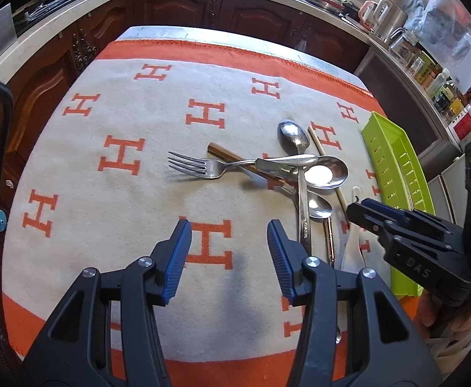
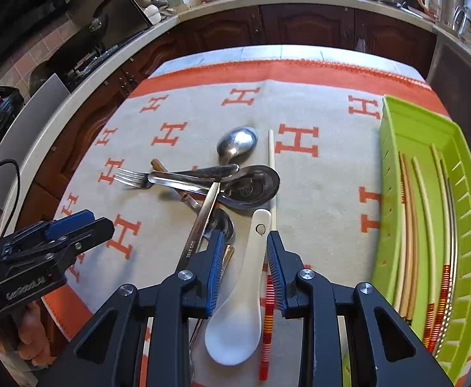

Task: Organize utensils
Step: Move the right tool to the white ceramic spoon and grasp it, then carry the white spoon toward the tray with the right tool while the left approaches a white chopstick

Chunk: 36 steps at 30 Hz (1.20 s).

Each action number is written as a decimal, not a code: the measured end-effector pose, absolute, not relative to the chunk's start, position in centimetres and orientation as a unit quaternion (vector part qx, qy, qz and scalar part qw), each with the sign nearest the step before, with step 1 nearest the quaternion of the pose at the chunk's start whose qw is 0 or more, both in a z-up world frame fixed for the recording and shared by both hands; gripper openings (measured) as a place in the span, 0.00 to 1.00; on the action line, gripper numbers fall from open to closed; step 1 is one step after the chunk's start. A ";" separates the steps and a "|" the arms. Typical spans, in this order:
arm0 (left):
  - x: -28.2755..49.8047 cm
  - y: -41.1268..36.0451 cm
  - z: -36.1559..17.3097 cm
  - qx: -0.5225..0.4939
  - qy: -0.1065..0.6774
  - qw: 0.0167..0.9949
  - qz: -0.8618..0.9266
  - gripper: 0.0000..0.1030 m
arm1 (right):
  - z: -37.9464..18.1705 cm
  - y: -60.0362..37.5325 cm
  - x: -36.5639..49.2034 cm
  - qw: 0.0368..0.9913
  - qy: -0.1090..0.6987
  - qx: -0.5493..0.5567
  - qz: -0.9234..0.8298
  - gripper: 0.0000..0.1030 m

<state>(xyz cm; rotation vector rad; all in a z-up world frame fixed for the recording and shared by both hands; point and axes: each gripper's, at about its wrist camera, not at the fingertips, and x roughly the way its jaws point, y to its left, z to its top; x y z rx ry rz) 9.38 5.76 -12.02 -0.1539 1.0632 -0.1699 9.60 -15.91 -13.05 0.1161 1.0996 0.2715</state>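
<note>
A pile of utensils lies on the orange-and-cream cloth: a fork, a large steel spoon, a long steel spoon, and a brown chopstick. A white ceramic spoon lies between the fingers of my right gripper, which is open just above its handle. A pale chopstick with a red striped end lies beside it. My left gripper is open and empty over the cloth, left of the pile. A green tray holds several chopsticks.
The cloth covers a table with dark wooden cabinets and a counter behind. Jars and a kettle stand on the counter at the right. The table's right edge runs just past the tray.
</note>
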 end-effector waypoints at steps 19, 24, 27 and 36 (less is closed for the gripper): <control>10.3 3.7 -13.1 -0.056 0.519 0.848 -0.096 0.44 | -16.3 -16.6 10.6 0.822 0.543 0.090 0.148 0.19; 10.4 3.6 -13.0 -0.056 0.519 0.848 -0.095 0.44 | -16.2 -16.7 10.4 0.821 0.542 0.094 0.153 0.21; 10.4 3.5 -13.0 -0.054 0.519 0.847 -0.096 0.44 | -16.2 -16.9 10.1 0.820 0.540 0.103 0.161 0.13; 10.0 2.5 -12.9 -0.041 0.519 0.847 -0.104 0.44 | -13.7 -18.5 7.7 0.848 0.485 0.125 0.171 0.10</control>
